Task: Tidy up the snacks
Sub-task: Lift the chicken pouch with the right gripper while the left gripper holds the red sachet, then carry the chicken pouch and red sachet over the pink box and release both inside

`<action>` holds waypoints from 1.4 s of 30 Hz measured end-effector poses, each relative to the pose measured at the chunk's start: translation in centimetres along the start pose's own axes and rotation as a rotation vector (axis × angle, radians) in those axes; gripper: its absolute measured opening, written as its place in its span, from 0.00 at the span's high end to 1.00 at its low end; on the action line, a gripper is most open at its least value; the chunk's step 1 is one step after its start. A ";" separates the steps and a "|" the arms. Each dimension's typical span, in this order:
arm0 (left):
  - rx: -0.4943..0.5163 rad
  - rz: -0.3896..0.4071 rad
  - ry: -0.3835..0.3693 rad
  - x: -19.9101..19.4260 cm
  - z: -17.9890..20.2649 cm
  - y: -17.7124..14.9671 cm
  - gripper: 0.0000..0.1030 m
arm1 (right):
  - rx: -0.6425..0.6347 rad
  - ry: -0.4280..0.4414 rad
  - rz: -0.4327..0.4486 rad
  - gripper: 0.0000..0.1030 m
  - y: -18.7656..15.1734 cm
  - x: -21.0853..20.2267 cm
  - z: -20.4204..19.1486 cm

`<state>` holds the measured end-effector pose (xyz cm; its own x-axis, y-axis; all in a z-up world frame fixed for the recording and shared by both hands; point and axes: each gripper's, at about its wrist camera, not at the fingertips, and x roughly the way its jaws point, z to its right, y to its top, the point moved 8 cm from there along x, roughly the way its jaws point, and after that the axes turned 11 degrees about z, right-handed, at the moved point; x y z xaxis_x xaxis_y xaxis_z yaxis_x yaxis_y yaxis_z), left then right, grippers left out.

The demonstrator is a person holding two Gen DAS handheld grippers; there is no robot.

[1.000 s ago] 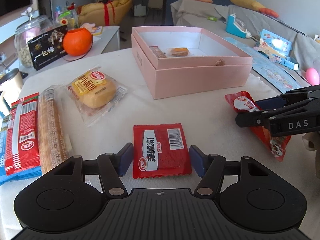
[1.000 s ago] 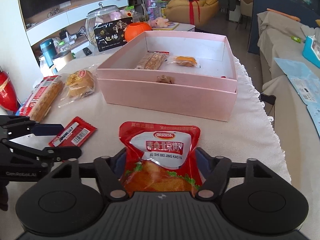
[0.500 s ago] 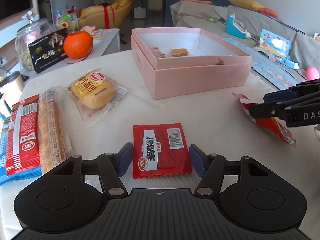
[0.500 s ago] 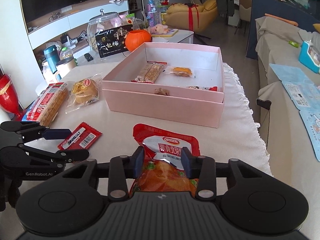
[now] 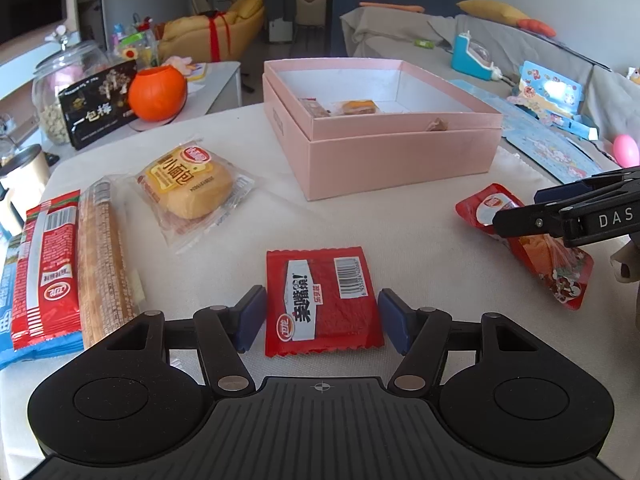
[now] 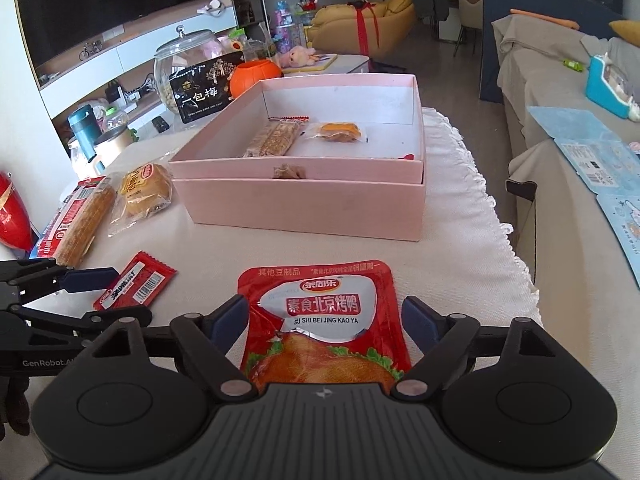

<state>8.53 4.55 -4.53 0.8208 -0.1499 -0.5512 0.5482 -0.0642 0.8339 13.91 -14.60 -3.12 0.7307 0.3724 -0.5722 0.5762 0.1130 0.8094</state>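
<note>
Across the cloth-covered table [image 5: 420, 248], seen from our left wrist, the left gripper [image 5: 322, 318] sits low with its blue pads on either side of a small flat red snack packet [image 5: 322, 300]. We see a sliver of gap at each pad, so the jaws stand partly open and grip nothing. Beyond lies the open pink gift box [image 5: 400, 160] with a couple of snacks already inside. Well to the left of it lie a wrapped bun [image 5: 192, 188] and a long cracker pack [image 5: 100, 256].

From our right wrist, the right gripper [image 6: 324, 320] straddles a red pouch of vegetarian roast duck [image 6: 324, 320] lying flat on the cloth. Its jaws are opening, and both pads stand clear of the pouch edges, so nothing is held. The pink box sits straight ahead, near but not touching the pouch.

We judge the step in hand to be picking up, with both snacks lined up and neither secured. Next each gripper would need to close squarely on its packet. These thin wrappers lie flat, so the pads may need to catch an edge, then lift and carry over the box wall.
</note>
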 end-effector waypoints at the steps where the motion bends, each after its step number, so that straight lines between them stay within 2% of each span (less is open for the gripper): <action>1: 0.000 0.002 0.001 0.0 0.0 0.0 0.35 | 0.006 -0.003 -0.006 0.16 -0.2 0.2 0.2; 4: -0.001 0.007 0.003 0.0 0.0 0.0 0.35 | 0.024 0.005 -0.045 0.11 -1.1 1.1 0.3; 6: -0.002 0.008 0.002 0.0 0.0 0.0 0.35 | -0.032 -0.024 -0.028 0.09 -1.5 1.4 -0.5; 8: -0.002 0.008 0.001 0.0 0.0 0.0 0.35 | -0.088 -0.063 -0.026 0.11 -1.7 1.6 -1.2; 9: -0.002 0.010 0.000 0.0 0.0 0.0 0.35 | -0.107 -0.064 -0.020 0.18 -1.6 1.6 -1.6; 10: -0.003 0.010 -0.002 0.0 0.0 0.0 0.35 | -0.119 -0.053 -0.014 0.31 -1.4 1.3 -2.0; 12: -0.003 0.011 -0.001 0.0 0.0 0.0 0.35 | -0.136 -0.038 -0.010 0.44 -0.7 0.8 -2.7; 16: -0.005 0.014 -0.006 -0.2 -0.1 0.0 0.35 | -0.164 -0.037 0.031 0.63 1.3 -0.7 -3.0; 21: -0.017 0.010 -0.006 -0.3 0.0 0.0 0.36 | -0.077 -0.079 0.079 0.63 4.2 -2.7 0.8; 26: -0.033 -0.022 0.010 0.1 0.1 0.5 0.36 | 0.066 -0.054 0.004 0.58 4.1 -2.1 4.6; 30: -0.013 -0.044 0.013 0.7 0.1 0.9 0.36 | 0.028 -0.077 -0.054 0.58 2.7 -0.1 4.2; 32: -0.005 -0.051 0.012 1.0 0.1 1.1 0.35 | 0.011 -0.063 -0.075 0.62 2.2 0.7 3.6; 33: 0.001 -0.054 0.012 1.1 0.1 1.1 0.35 | 0.002 -0.058 -0.087 0.67 1.9 1.0 3.2; 34: 0.009 -0.058 0.012 1.2 0.2 1.2 0.35 | -0.012 -0.058 -0.089 0.73 1.9 1.1 2.9; 37: 0.004 -0.055 0.000 0.9 0.2 1.0 0.37 | -0.054 -0.058 -0.086 0.77 2.4 0.5 1.9; 42: 0.003 -0.055 -0.016 0.1 0.4 0.7 0.39 | -0.047 0.008 -0.058 0.77 3.6 -1.2 0.7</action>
<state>8.92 4.07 -3.97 0.7869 -0.1617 -0.5955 0.5918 -0.0756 0.8026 15.38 -15.30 0.38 0.6937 0.3713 -0.6172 0.5996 0.1771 0.7805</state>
